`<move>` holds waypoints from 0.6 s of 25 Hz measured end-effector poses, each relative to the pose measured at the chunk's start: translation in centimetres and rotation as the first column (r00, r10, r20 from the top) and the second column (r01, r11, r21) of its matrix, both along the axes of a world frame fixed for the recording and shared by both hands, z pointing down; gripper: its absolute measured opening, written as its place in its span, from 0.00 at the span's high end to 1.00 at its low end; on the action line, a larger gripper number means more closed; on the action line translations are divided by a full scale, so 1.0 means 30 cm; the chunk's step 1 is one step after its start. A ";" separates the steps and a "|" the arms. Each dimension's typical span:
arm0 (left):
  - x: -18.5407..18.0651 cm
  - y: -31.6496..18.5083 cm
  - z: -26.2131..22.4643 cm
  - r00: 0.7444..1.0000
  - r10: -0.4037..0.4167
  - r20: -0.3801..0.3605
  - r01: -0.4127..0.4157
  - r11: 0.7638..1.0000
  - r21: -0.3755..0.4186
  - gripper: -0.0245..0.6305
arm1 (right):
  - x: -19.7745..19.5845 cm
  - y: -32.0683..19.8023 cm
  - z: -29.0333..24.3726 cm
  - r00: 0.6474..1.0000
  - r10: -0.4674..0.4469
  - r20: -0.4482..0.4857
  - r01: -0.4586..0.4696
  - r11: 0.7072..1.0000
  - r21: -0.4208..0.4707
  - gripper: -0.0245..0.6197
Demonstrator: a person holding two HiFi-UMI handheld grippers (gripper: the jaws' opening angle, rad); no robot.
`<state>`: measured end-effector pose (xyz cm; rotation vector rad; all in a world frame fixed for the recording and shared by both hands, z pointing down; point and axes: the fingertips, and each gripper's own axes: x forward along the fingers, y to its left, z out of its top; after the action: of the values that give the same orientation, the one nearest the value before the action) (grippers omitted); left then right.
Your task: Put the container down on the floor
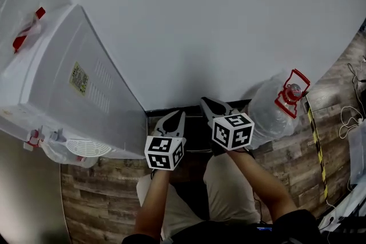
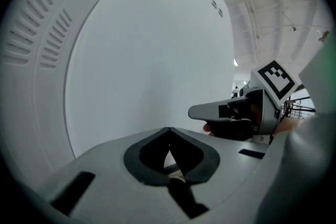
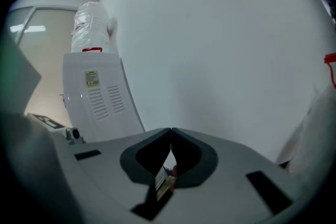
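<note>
Right now both of your tools are closed and empty: the left tool (image 1: 179,116) (image 2: 168,130) has its jaws pressed tip to tip with nothing between them, and so does the right tool (image 1: 206,102) (image 3: 171,130). You hold them side by side, close together, both aimed at the white wall (image 1: 217,20) ahead of their tips. The container (image 1: 267,110), a clear jug with a red handle (image 1: 291,91), sits on the floor (image 1: 103,191) just to the right of your right tool, at the foot of the wall and untouched by either tool. Well to the left of your left tool stands a white dispenser (image 1: 68,94) (image 3: 100,97) with a bottle (image 3: 92,26) on top.
</note>
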<state>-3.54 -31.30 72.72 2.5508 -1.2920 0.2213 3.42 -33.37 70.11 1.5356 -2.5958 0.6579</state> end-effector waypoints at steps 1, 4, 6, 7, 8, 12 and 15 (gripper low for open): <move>0.000 -0.022 -0.012 1.000 -0.012 -0.014 0.012 1.000 0.001 0.94 | 0.001 -0.024 -0.009 1.000 -0.008 -0.009 0.008 1.000 0.007 0.91; 0.003 -0.084 -0.068 0.998 -0.037 -0.053 0.038 0.999 0.004 0.94 | -0.002 -0.088 -0.058 0.999 -0.037 -0.024 0.038 0.999 0.024 0.91; 0.007 -0.110 -0.112 0.997 -0.047 -0.067 0.047 0.999 0.002 0.94 | 0.005 -0.115 -0.111 0.998 -0.047 -0.032 0.048 0.998 0.038 0.91; 0.007 -0.119 -0.138 0.996 -0.052 -0.071 0.052 0.999 -0.001 0.94 | 0.009 -0.127 -0.144 0.998 -0.050 -0.038 0.052 0.998 0.046 0.91; 0.003 -0.125 -0.166 0.996 -0.059 -0.071 0.059 0.998 -0.005 0.94 | 0.010 -0.136 -0.178 0.998 -0.053 -0.041 0.055 0.997 0.052 0.91; -0.038 -0.132 -0.313 0.995 -0.083 -0.048 0.083 0.997 -0.011 0.94 | -0.009 -0.150 -0.330 0.998 -0.060 -0.031 0.062 0.996 0.060 0.91; -0.057 -0.127 -0.437 0.994 -0.098 -0.054 0.097 0.995 -0.028 0.94 | -0.014 -0.142 -0.459 0.994 -0.058 -0.098 0.066 0.995 0.080 0.91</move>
<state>-5.25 -35.12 59.62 2.4475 -1.3803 0.1449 3.01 -37.62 56.34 1.4621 -2.6185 0.4654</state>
